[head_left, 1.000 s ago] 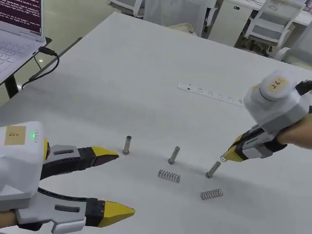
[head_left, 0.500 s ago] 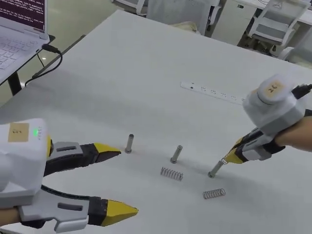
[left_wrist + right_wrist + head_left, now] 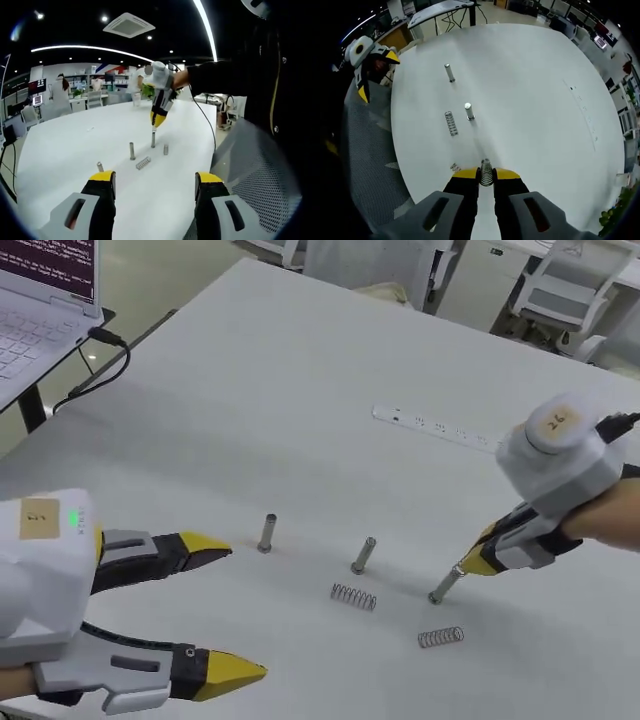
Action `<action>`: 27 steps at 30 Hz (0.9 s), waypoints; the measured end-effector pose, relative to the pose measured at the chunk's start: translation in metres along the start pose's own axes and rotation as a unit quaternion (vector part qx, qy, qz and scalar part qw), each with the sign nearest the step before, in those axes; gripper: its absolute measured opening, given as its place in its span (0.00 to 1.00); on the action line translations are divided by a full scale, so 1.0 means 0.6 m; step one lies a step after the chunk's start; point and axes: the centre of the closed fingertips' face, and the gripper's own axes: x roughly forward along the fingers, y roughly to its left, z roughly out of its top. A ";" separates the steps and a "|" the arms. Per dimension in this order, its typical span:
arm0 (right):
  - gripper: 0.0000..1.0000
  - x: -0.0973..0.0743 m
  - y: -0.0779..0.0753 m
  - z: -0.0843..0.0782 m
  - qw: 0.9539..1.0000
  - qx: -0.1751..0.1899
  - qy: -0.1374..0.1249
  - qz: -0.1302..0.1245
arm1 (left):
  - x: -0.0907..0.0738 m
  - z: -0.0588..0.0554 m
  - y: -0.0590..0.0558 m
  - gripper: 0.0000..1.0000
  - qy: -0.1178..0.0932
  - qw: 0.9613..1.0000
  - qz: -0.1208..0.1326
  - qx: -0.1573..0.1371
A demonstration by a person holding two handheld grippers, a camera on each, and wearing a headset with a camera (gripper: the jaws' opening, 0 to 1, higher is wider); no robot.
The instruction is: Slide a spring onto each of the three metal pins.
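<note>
Three metal pins stand on the white table: left pin point(image 3: 267, 533), middle pin point(image 3: 363, 555), right pin point(image 3: 443, 585). My right gripper point(image 3: 475, 562) is shut on a spring point(image 3: 485, 172), whose free end touches the top of the right pin. Two more springs lie flat, one point(image 3: 353, 596) in front of the middle pin, the other point(image 3: 440, 637) in front of the right pin. My left gripper point(image 3: 232, 608) hangs open and holds nothing, at the near left short of the left pin. The left gripper view shows its jaws wide apart, with the right gripper point(image 3: 159, 107) over the right pin point(image 3: 153, 140).
A white power strip point(image 3: 435, 428) lies farther back on the table point(image 3: 250, 390). A laptop point(image 3: 40, 300) with a cable point(image 3: 95, 365) sits on a stand at the far left. Office chairs point(image 3: 550, 290) stand beyond the far edge.
The right gripper with its spring has stayed at the right pin's top. The left gripper has drifted slightly down and left. The head camera has shifted a little.
</note>
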 end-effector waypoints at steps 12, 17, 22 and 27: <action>0.08 0.004 0.000 -0.003 1.000 0.000 0.004 0.002 | -0.012 -0.009 0.017 0.62 0.013 1.000 0.020 0.012; 0.08 0.006 0.000 -0.001 1.000 -0.001 0.004 0.003 | -0.017 -0.007 0.023 0.63 0.015 0.999 0.027 0.017; 0.08 0.009 0.001 -0.001 1.000 -0.001 0.005 0.004 | -0.020 -0.009 0.025 0.63 0.018 0.999 0.029 0.020; 0.08 0.013 0.000 -0.003 1.000 0.000 0.007 0.006 | -0.023 -0.008 0.027 0.63 0.018 0.999 0.031 0.021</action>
